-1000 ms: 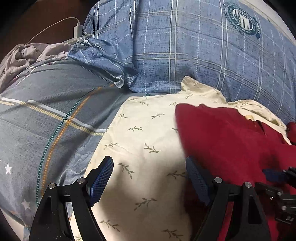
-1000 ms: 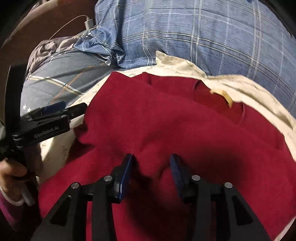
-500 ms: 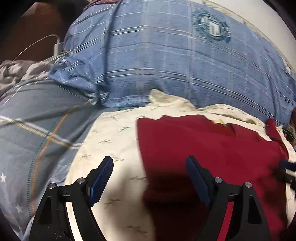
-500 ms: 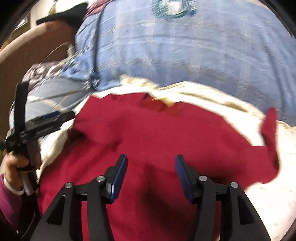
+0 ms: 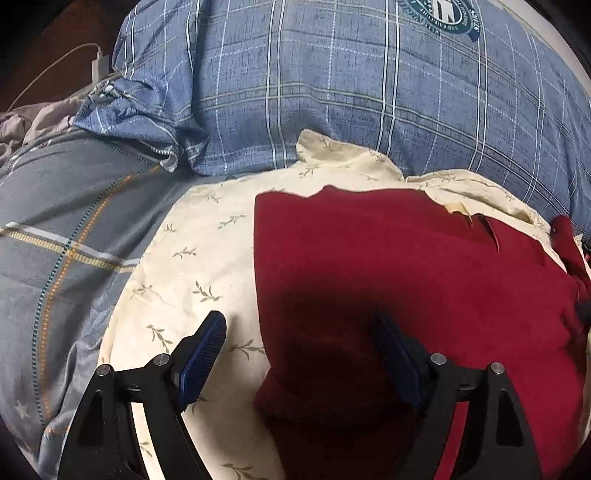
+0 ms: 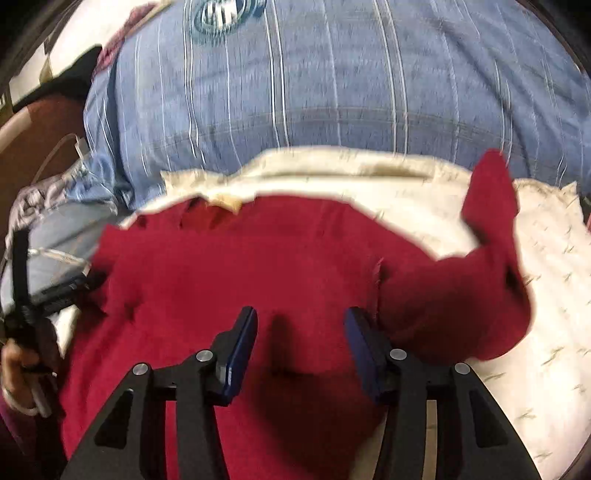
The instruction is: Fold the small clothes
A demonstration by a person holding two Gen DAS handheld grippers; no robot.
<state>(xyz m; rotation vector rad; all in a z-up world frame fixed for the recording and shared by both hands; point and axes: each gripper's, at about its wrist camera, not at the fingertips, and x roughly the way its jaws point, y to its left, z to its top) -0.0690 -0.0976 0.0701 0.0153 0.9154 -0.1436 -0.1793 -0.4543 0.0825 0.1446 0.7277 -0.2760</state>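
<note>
- Two views look down on one red garment (image 5: 406,266), spread flat on a cream sheet with a leaf print (image 5: 192,258); every place below is given relative to that garment.
- Far to its left in the left wrist view, a grey-blue quilt with orange and teal stripes (image 5: 66,229) lies against the sheet's edge, and a crumpled grey cloth (image 5: 33,122) sits beyond it.
- Up and to the left, a white charger with its cable (image 5: 99,65) rests by the corner of the blue plaid pillow (image 5: 351,96), which runs across the whole far side of the garment and bears a round teal emblem (image 5: 441,11).
- Over the garment's left edge hangs the left hand-held gripper (image 5: 299,354), its jaws wide apart: one blue pad is above the sheet, the other above the red cloth, and nothing is clamped.
- At the garment's far edge a pale neck label (image 5: 456,209) shows at the collar.
- In the right wrist view, which is blurred, a person's hand (image 6: 18,365) grips the left tool at the garment's left border.
- Above the middle of the red cloth is the right hand-held gripper (image 6: 301,350), jaws part-way apart after just narrowing a little; only flat cloth lies beneath the gap, and the pads press on nothing.
- To the right, one sleeve (image 6: 491,229) sticks out from the body onto the sheet, its cuff bent toward the pillow.
</note>
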